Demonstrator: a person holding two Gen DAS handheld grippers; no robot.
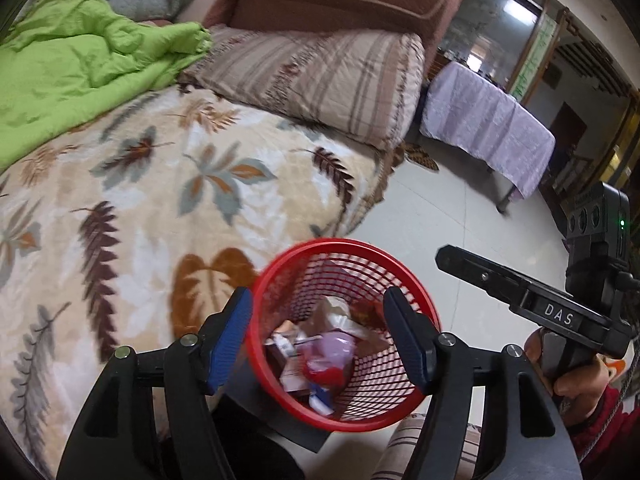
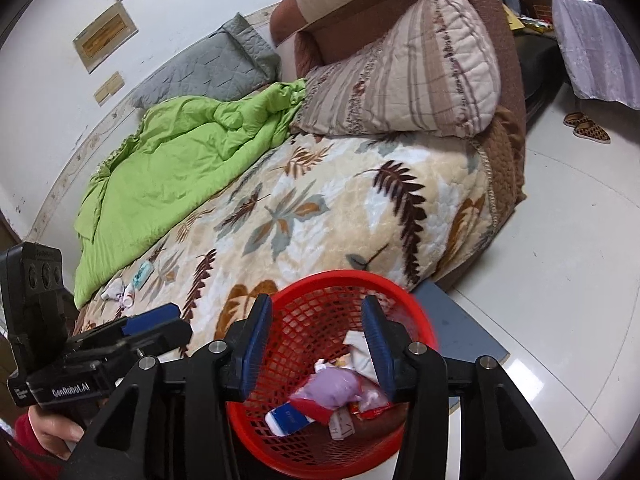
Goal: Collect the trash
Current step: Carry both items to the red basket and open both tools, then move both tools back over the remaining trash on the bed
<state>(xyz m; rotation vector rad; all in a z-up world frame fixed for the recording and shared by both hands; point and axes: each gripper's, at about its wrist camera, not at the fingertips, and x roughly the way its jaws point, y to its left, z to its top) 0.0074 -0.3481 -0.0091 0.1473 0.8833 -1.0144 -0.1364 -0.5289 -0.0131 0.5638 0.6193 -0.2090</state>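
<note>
Bed (image 2: 320,208): we see a leaf blanket; the trash left on it lies near the green quilt (image 2: 180,152).
Bin (image 2: 340,320): red mesh, on the floor beside the bed, already part full.
Left tongs (image 1: 320,340): open, empty, over the bin.
Right tongs (image 2: 316,348): open, empty, also over the bin.
Trash (image 2: 128,284): small wrappers, far left of our right tongs; we judge the left tongs are nearer. Long axis: too small to tell.

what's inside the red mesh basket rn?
The red mesh plastic basket holds crumpled trash: a lilac plastic bag, a blue-and-white packet, white paper scraps. Lower layers are covered.
</note>
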